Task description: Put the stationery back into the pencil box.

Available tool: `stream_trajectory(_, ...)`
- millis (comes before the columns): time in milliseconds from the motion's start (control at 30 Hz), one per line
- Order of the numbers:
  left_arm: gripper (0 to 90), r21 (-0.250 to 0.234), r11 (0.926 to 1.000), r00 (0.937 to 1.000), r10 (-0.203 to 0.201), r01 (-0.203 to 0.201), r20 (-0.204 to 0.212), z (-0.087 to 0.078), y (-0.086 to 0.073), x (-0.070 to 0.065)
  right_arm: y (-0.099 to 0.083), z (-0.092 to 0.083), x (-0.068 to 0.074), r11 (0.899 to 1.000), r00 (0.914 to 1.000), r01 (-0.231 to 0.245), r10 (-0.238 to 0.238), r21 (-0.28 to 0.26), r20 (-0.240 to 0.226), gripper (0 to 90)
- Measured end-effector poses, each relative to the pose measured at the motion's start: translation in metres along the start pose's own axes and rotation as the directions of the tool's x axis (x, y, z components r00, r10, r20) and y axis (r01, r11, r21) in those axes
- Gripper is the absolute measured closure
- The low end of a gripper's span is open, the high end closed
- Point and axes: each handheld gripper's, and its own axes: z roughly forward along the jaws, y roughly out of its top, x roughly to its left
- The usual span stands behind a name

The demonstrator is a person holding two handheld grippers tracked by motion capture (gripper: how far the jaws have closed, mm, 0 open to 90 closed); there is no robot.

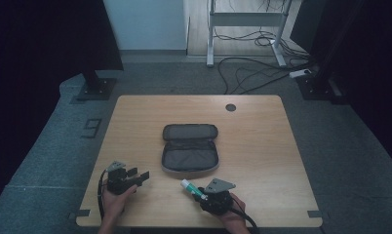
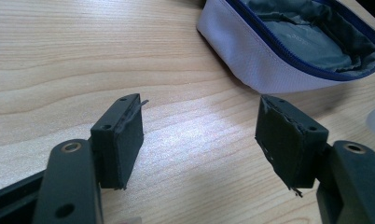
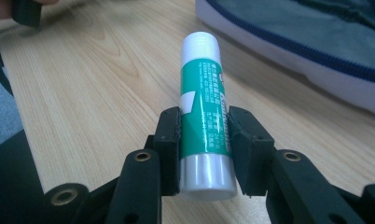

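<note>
A green and white glue stick (image 3: 202,93) lies lengthwise between the pads of my right gripper (image 3: 204,140), which is shut on its lower half; its white cap points away from me, toward the pouch. In the high view the glue stick (image 1: 189,186) sticks out of the right gripper (image 1: 200,195) near the table's front edge. An open grey zip pouch (image 1: 190,146) lies in the middle of the table and looks empty, its white outer wall (image 2: 251,51) and blue zip close by. My left gripper (image 2: 199,140) is open over bare wood at the front left (image 1: 138,174).
The wooden table (image 1: 262,141) has a round cable hole (image 1: 230,107) at the back. Beyond it stand a white desk frame (image 1: 243,19) and loose cables (image 1: 252,73) on the grey floor. A dark stand base (image 1: 96,87) sits at the back left.
</note>
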Motion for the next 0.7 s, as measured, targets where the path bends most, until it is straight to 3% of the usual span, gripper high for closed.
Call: stream_trajectory(700,32.3,0.022,0.9998,1.0,0.002,-0.002,0.002,0.002,0.0,-0.001,0.025,-0.018,-0.003,0.996,0.9999,0.014,-0.014,-0.089,0.01,65.1)
